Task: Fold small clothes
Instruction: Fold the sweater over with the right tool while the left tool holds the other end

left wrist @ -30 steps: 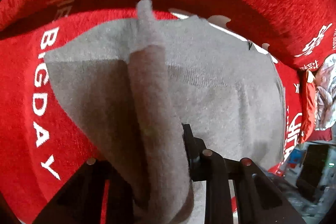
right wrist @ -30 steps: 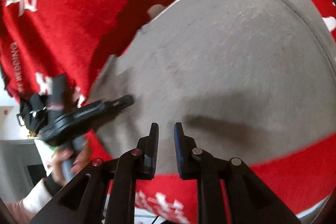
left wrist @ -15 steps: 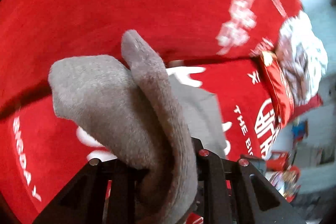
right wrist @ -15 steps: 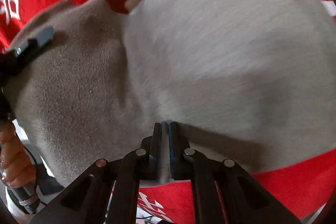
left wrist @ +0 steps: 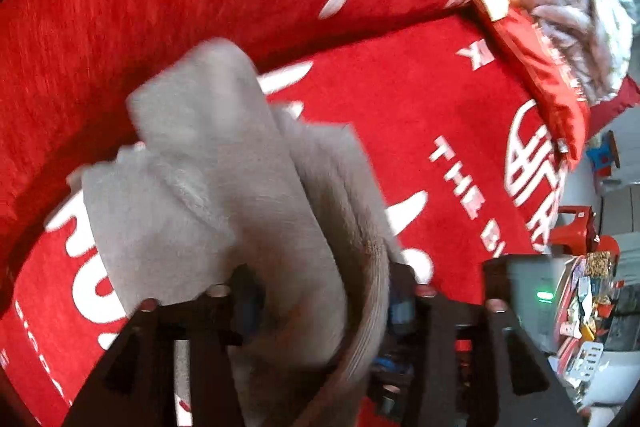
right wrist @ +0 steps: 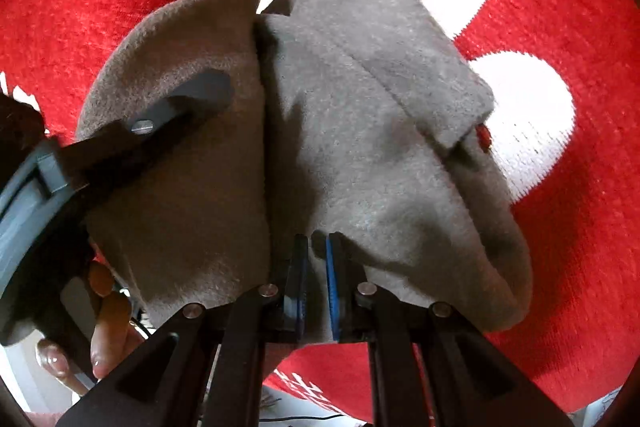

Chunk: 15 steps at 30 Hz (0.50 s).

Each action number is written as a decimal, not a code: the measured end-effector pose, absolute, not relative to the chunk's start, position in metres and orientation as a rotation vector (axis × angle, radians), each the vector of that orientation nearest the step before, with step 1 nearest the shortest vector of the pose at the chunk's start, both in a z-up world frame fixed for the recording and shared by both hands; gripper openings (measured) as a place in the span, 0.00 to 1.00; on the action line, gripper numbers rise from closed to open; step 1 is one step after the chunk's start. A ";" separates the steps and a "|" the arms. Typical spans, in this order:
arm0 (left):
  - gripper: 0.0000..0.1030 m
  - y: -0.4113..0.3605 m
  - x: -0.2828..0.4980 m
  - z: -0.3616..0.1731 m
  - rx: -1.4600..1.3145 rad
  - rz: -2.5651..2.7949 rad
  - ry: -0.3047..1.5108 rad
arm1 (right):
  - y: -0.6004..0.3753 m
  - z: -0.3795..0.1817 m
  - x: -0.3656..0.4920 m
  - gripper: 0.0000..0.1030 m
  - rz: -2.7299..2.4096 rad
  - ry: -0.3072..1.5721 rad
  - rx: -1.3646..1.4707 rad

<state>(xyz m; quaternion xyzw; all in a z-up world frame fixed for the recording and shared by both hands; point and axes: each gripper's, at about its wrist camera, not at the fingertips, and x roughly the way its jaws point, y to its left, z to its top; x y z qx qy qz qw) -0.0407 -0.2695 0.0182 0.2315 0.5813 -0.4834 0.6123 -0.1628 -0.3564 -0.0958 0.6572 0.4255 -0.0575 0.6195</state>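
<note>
On a red blanket [right wrist: 560,227] with white lettering lies a grey knitted garment [right wrist: 360,147], partly folded over itself. Right gripper [right wrist: 317,267] is nearly closed, pinching the garment's near edge between its blue-lined fingers. Left gripper [left wrist: 324,291] has its jaws opening, with a bunched fold of the grey cloth between them; a hand [right wrist: 108,331] grips its handle

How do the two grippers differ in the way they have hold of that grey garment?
The left gripper has jaws spread wide and opening, a thick bunch of the grey garment between them. The right gripper is shut on a thin edge of it. Both are black two-finger tools with blue pads.
</note>
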 end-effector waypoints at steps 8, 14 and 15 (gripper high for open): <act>0.64 -0.256 -0.018 0.070 0.472 -1.075 1.230 | -0.398 -0.102 -0.183 0.10 -0.151 0.893 1.591; 0.64 -0.208 0.019 0.045 0.486 -0.894 1.310 | -0.429 -0.123 -0.211 0.22 -0.152 0.664 1.824; 0.64 -0.198 0.025 0.038 0.474 -0.856 1.330 | -0.434 -0.128 -0.217 0.27 -0.154 0.627 1.869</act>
